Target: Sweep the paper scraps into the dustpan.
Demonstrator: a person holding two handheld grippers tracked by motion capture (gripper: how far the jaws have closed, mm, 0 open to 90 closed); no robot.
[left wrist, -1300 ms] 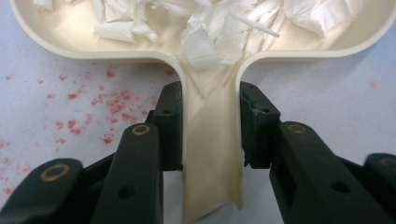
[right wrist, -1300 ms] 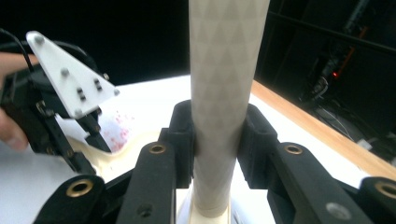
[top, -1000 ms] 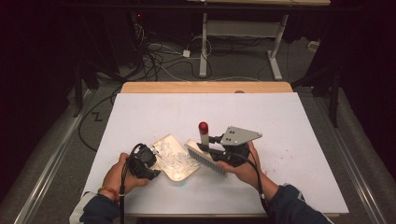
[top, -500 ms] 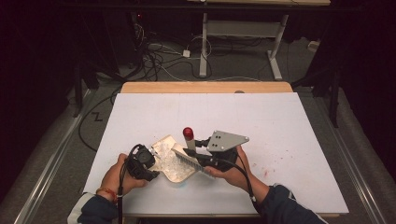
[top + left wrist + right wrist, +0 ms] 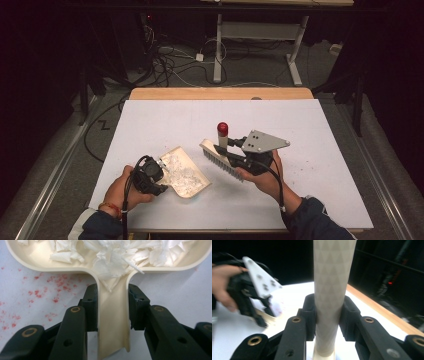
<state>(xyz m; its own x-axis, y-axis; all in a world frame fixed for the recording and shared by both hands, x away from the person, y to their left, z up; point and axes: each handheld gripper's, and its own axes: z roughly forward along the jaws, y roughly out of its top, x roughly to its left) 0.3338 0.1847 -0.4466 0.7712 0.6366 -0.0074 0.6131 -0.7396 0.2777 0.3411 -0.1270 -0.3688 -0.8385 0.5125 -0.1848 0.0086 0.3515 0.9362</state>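
My left gripper (image 5: 159, 176) clamps the dustpan (image 5: 187, 172) handle, lower left of the high view. My right gripper (image 5: 226, 151) grips the brush (image 5: 220, 161), lifted just right of the pan, bristles angled toward it

The dustpan (image 5: 113, 322) is cream all over, smooth and unpatterned, and the paper shreds (image 5: 117, 255) in it are bright white. The brush (image 5: 222, 159) has a cream back, pale bristles and a red cap on the end of its handle (image 5: 332, 290), which is off-white with a faint pattern of small triangles. The left tool (image 5: 112, 307) is black with brass-coloured rivets; the right tool (image 5: 327, 315) is black too, under a grey plate. The counter (image 5: 165, 120) is white, freckled with red specks, with a light wooden edge at the far side.
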